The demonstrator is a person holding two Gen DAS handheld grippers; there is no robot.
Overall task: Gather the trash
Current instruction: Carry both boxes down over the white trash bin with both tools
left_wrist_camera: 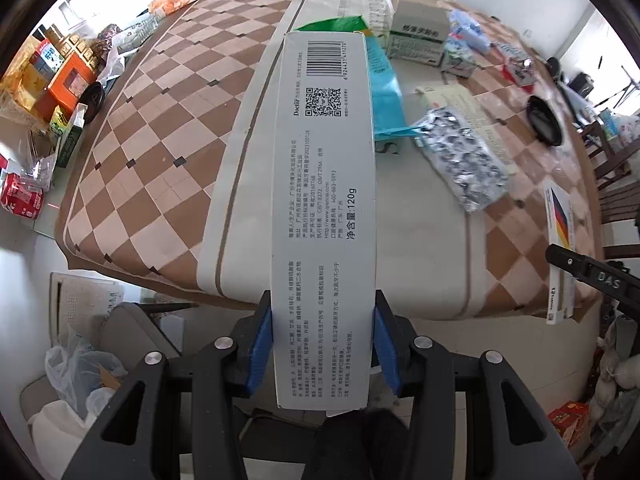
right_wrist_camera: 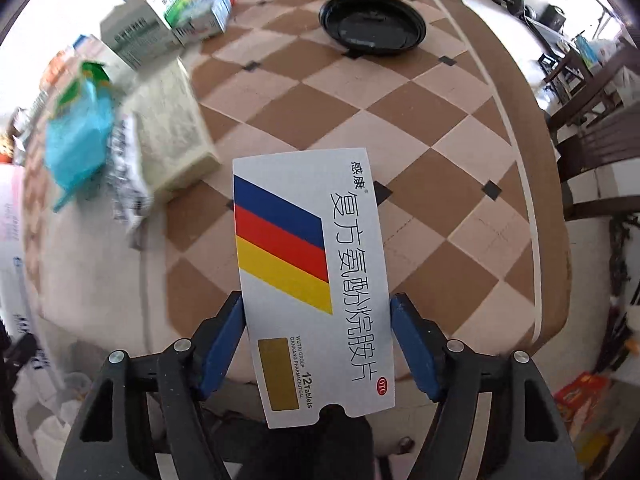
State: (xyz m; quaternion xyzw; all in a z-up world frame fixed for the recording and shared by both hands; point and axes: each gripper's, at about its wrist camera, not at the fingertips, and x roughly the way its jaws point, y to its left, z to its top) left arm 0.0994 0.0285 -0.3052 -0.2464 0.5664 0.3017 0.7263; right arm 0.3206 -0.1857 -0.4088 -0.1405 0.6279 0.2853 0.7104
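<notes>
The left gripper (left_wrist_camera: 324, 344) is clamped on a long white toothpaste carton (left_wrist_camera: 326, 184), its blue pads (left_wrist_camera: 262, 350) pressing both long sides near the carton's lower end. The rest of the carton runs forward from the fingers, over the near edge of the checked tablecloth (left_wrist_camera: 160, 152).

The right gripper (right_wrist_camera: 318, 344) stands fairly wide around a white tablet box (right_wrist_camera: 310, 280) with blue, red and yellow stripes. The box lies between the two blue pads (right_wrist_camera: 416, 356): the left pad sits against or just beside one long edge, while a clear gap shows at the right pad. So the box is framed but not yet squeezed, and whether it rests on the cloth or hangs over the table's edge I cannot tell.

The step in hand looks like picking up: one piece of trash is already secured in the left hand, and the second is being lined up in the right. The next move calls for closing the right fingers squarely on the box's long sides without pushing it askew. Then both pieces have to go to a bin, perhaps the clear plastic bag (left_wrist_camera: 80, 376) low to the left of the left fingers.

More litter lies beyond the fingers: a crumpled foil wrapper (left_wrist_camera: 460, 156), a teal packet (left_wrist_camera: 384, 92) and a black plastic lid (right_wrist_camera: 372, 26).
</notes>
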